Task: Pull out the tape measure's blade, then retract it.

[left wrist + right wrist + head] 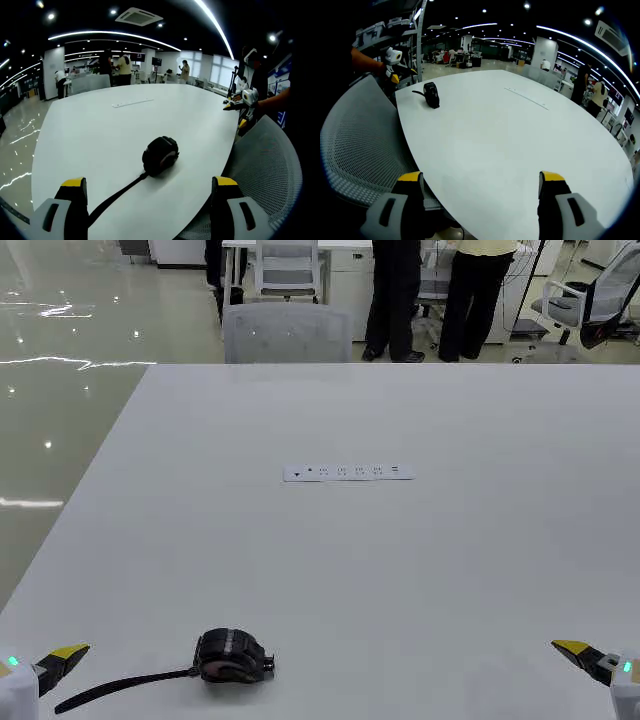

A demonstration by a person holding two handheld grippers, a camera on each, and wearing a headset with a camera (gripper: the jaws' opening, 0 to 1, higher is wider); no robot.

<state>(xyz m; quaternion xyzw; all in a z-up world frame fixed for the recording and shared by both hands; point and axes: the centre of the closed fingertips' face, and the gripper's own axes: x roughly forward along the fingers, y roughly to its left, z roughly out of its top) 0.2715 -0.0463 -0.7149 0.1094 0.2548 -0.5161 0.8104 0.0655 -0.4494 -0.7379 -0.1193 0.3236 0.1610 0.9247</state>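
A: How does the left hand-held gripper [149,182] stand?

B: Its jaws are wide apart and hold nothing. The black wrist strap [121,192] trails across the bench [100,125] into the gap between them. The right hand-held gripper [481,176] is just as wide and just as empty, well off to the other side.

A: And the tape measure [232,656]?

B: It lies on the bench close to the near edge, just ahead of the left jaws. No blade shows outside the case. The blade's hook is too small to make out, so which way it faces cannot be told.

A: What might go wrong from here?

B: Most likely the case slips. It lies loose on a smooth top, so a jaw that meets it off-centre could spin it or shove it toward the edge. The strap is the other trap — the left jaws could close on that instead of the case, and a pull on the blade would then only drag the whole thing along. On the way back, a blade released all at once may whip and kick the case.

A: Anything in the way?

B: Little. A flat white strip [348,473] with small marks sits mid-bench, well apart from the tape measure. A grey chair [287,333] stands at the far edge with people [395,290] beyond it, and a mesh chair [360,150] sits beside the near edge.
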